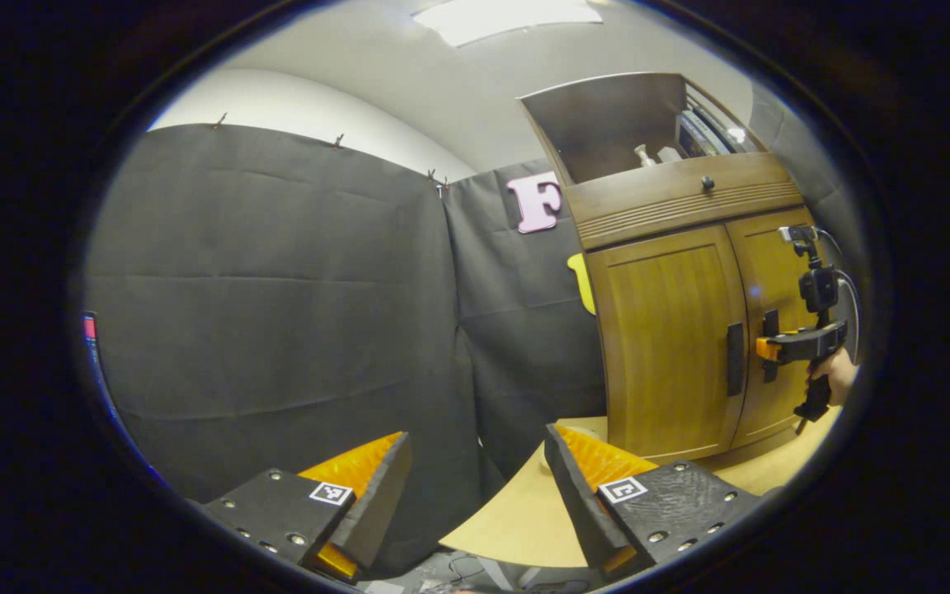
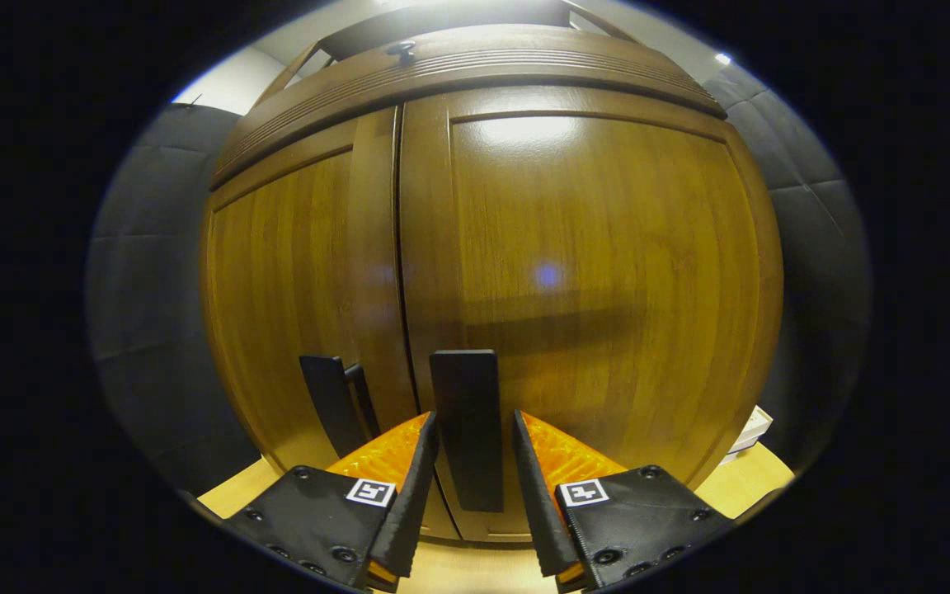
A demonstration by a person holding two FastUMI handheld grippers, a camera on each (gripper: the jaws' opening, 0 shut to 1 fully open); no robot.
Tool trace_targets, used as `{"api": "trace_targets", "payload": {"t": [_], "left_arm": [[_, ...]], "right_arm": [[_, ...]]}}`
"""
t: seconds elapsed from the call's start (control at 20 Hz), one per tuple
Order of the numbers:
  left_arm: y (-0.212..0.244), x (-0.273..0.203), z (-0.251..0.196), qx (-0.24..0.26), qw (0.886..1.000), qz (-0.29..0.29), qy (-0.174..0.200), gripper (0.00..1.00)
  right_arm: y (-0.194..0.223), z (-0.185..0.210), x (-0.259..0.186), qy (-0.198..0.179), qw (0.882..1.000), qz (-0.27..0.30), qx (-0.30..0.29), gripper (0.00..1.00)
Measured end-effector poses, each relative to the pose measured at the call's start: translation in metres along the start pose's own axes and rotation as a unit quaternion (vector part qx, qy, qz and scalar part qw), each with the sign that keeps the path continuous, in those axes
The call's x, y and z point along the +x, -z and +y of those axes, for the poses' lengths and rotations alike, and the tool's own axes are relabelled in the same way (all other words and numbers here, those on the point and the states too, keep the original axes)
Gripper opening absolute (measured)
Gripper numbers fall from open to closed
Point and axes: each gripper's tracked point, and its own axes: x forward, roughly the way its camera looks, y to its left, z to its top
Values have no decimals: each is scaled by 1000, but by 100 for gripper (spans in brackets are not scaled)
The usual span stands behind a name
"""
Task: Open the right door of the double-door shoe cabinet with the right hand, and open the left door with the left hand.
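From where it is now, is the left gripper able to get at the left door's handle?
Probably yes. The left gripper is open, well back from the left door's handle, with nothing between; the right gripper sits at the right handle beside it.

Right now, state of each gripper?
Left gripper: open, holding nothing, away from the cabinet.
Right gripper: fingers straddle the right door handle; gaps show both sides, not clamped yet.

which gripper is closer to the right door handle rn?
Right. The right gripper straddles the right door handle; the left gripper sits well back from the cabinet.
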Motion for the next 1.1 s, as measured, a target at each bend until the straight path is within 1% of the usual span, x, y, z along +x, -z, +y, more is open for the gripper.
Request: {"api": "trace_targets", "payload": {"t": [0.05,0.1,0.2,0.3,0.5,0.75,0.8,0.85,0.95,1.05,1.1], "left_arm": [[0,0,0,-1,1000,0,0,94],[1,-1,-1,-4,1000,0,0,94],[3,-3,-4,-9,1000,0,5,94],[3,-3,-5,-12,1000,-2,11,94],[3,-1,-10,-23,999,-12,39,94],[4,7,-22,-33,994,-28,96,94],[3,6,-24,-35,993,-29,108,94],[2,7,-28,-37,991,-31,122,94],[1,9,-32,-39,988,-36,146,94],[-1,11,-37,-41,983,-42,171,94],[-1,13,-40,-42,981,-46,184,94]], "right_arm": [[-1,0,1,8,1000,0,-10,35],[-1,-2,0,13,1000,1,-22,31],[-1,-4,-1,18,1000,3,-19,16],[1,-1,-1,6,1000,6,-5,10],[-8,-3,-22,-10,1000,3,-16,11],[-1,-6,-72,-41,999,9,-7,10],[1,-8,-81,-43,999,11,-6,10],[1,-11,-92,-43,999,11,-5,9],[2,-20,-113,-43,999,10,-5,11],[11,-37,-141,-40,999,10,-7,11],[13,-43,-151,-37,999,10,-7,12]]}}
